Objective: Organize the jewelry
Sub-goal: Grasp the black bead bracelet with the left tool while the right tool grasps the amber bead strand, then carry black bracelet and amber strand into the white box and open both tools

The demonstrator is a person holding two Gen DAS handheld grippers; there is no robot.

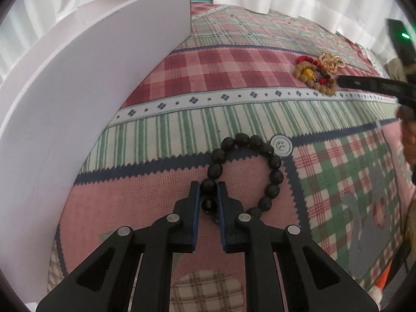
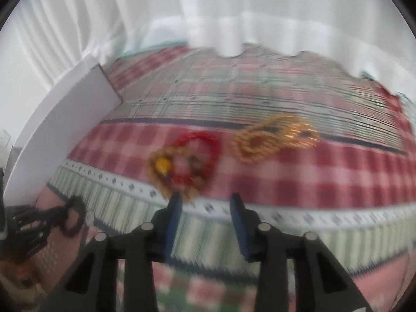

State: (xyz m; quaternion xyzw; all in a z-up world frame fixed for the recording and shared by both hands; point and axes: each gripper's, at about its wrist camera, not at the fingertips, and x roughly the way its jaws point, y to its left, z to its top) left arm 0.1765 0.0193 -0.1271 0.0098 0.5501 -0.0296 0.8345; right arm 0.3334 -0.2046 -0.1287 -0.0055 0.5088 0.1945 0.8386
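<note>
**A:** Jewelry is what's spread on the patchwork cloth [image 1: 234, 78], right? What's seen at the far left?

**B:** A white box [image 1: 91, 78] is stood on the cloth at the left edge, its wall upright. Just right of it, the black bead bracelet [image 1: 273, 166] is laid in a loop on the pink patch, and one or two of its beads are clamped between the pads of the left gripper [image 1: 210, 195]. So those jaws are closed on the beads.

**A:** And further right?

**B:** A printed button [image 1: 281, 145] is seen touching the loop's far side. Well beyond it, on the red check, a small heap is found: tan bead bracelet [image 1: 309, 78] tangled with a red bracelet [image 1: 306, 59], and a gold chain piece [image 1: 331, 61] just beside them.

**A:** The other claw?

**B:** The right gripper [image 2: 205, 202] is held over the white trim strip, jaws apart, nothing between them; the left fingertip [image 2: 175, 202] is seen right at the tan beads' near edge, though contact can't be judged, it's too blurred.
</note>
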